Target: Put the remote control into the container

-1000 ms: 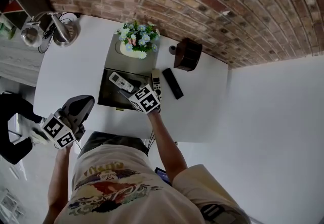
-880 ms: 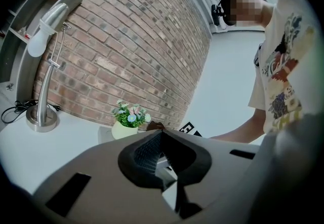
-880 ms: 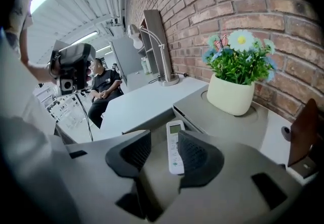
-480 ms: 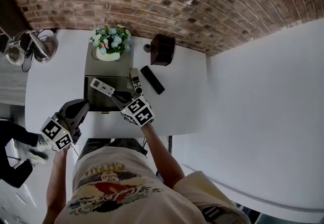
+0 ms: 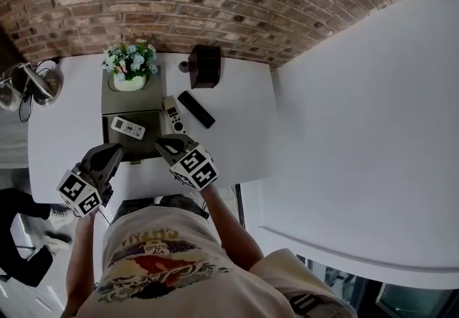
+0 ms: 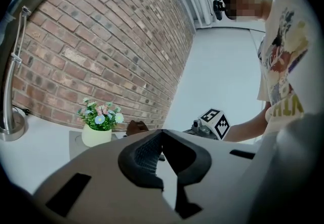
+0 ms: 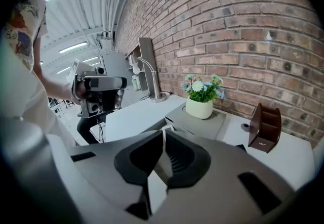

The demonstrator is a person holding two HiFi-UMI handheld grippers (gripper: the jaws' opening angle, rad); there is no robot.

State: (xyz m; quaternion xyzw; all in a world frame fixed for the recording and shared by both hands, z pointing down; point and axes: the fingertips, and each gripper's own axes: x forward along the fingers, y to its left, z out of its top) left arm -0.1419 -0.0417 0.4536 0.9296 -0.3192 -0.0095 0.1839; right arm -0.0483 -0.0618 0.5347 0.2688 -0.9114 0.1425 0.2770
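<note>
A white remote control [image 5: 128, 127] lies flat inside the dark grey container [image 5: 144, 146] on the white table. My right gripper [image 5: 164, 142] hovers over the container's right front edge, apart from the remote. Its jaws have just been closing and now stand shut with nothing between them [image 7: 163, 136]. My left gripper [image 5: 115, 151] is at the container's left front corner; its tips meet, empty [image 6: 162, 133]. A grey remote [image 5: 172, 114] and a black remote [image 5: 196, 108] lie on the table just right of the container.
A flower pot [image 5: 130, 69] stands on a grey slab behind the container, with a brown wooden holder [image 5: 204, 65] to its right. A metal lamp [image 5: 30, 84] sits at the table's left end. A brick wall [image 5: 237, 1] runs behind the table.
My right gripper has drawn back from over the container towards the person, risen, and its jaws have closed empty. The left gripper has come a little closer to the table. The white remote stays in the container.
</note>
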